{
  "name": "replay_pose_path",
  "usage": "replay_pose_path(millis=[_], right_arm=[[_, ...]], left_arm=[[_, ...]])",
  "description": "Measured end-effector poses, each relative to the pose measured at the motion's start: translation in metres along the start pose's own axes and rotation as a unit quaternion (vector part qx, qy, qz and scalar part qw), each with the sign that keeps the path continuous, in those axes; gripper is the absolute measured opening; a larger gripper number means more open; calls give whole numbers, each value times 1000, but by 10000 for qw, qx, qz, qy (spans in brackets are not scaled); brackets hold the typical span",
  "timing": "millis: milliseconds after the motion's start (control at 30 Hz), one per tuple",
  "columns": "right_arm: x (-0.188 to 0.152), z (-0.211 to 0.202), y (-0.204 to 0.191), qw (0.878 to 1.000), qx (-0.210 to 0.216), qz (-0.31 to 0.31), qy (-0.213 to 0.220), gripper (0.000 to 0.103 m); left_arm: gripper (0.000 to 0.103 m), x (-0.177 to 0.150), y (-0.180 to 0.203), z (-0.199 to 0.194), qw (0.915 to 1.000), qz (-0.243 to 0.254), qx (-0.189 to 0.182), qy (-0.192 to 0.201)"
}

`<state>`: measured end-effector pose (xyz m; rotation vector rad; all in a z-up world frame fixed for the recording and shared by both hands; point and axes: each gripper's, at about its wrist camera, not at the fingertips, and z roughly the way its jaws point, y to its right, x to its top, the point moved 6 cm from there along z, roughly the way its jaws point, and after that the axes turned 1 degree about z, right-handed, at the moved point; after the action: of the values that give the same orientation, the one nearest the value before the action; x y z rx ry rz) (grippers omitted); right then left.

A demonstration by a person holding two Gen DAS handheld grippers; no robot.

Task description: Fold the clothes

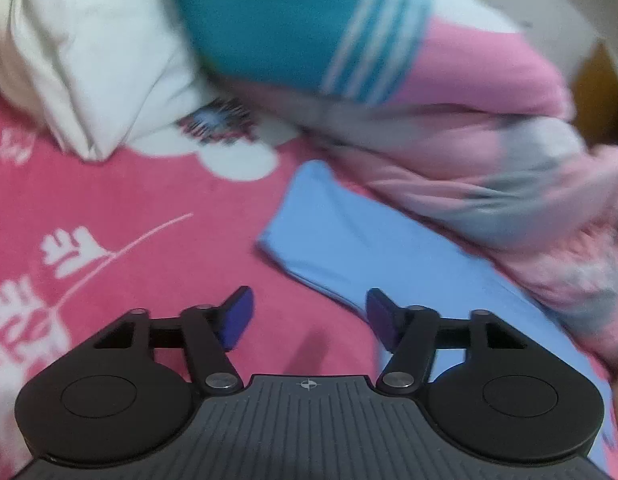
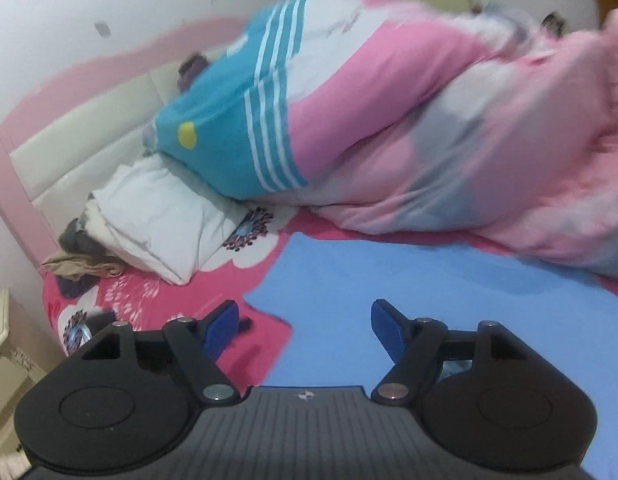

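A light blue cloth [image 1: 373,240] lay flat on the pink sheet [image 1: 149,220] of a bed. It looked partly folded, with clean straight edges. In the left view it ran as a long strip, from a corner near the middle of the bed down toward the lower right, so its long side went on a slant. The left gripper [image 1: 309,318] hung over the sheet with its jaws apart and nothing between them. The near edge of the cloth sat just by its right finger, so the cloth lay ahead and to the right of it. The right gripper [image 2: 305,330] also had its jaws apart and held nothing. In its view the cloth [image 2: 449,300] spread out ahead and to the right, and also ran under the right finger. That made the right gripper look like the closer one, though both were near. A big quilt [image 2: 409,128] of pink, grey and teal was heaped behind the cloth, and its edge just met the far side. A white pillow [image 2: 157,216] lay off to the left, well apart from the cloth. The next fold would likely need a grab at a near edge or corner.
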<state>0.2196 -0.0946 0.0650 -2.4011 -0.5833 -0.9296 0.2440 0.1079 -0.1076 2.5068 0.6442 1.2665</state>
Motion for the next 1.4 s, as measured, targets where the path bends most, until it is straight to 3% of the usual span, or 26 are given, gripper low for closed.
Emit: replay_pose_path(millis=[133, 200, 267, 333, 600, 667, 700, 767, 833, 1133, 1267, 1400], right_arm=[[35, 97, -18, 9983, -40, 45, -574, 71], [38, 142, -28, 9968, -135, -32, -783, 70], [40, 185, -33, 9944, -219, -22, -1030, 62], [41, 224, -39, 9919, -312, -69, -1230, 60], [37, 322, -48, 9854, -680, -375, -1513, 42], [36, 336, -46, 9837, -754, -406, -1583, 28], [34, 339, -44, 9833, -751, -400, -1608, 24], [30, 344, -41, 9827, -743, -391, -1652, 7], [30, 339, -38, 9849, -654, -350, -1566, 2], [47, 269, -11, 9971, -217, 73, -731, 1], [50, 221, 14, 9987, -158, 393, -290, 1], [40, 179, 45, 9972, -255, 699, 95, 1]], left_arm=[[53, 6, -5, 21, 9993, 319, 180, 109], [41, 8, -5, 26, 9982, 535, 208, 186], [37, 8, -11, 29, 9986, 456, 145, 228], [30, 9, -13, 31, 9990, 348, 110, 265], [4, 12, -5, 41, 9985, 468, -20, 290], [3, 12, -1, 39, 9977, 573, -70, 342], [3, 11, 1, 37, 9971, 641, -95, 389], [3, 11, 8, 33, 9951, 825, -139, 528], [3, 10, 16, 27, 9918, 1053, -179, 694], [2, 9, 51, 0, 9742, 1735, -708, 1257], [2, 1, 78, -17, 9578, 2239, -1077, 1446], [2, -12, 99, -23, 9440, 2644, -1402, 1389]])
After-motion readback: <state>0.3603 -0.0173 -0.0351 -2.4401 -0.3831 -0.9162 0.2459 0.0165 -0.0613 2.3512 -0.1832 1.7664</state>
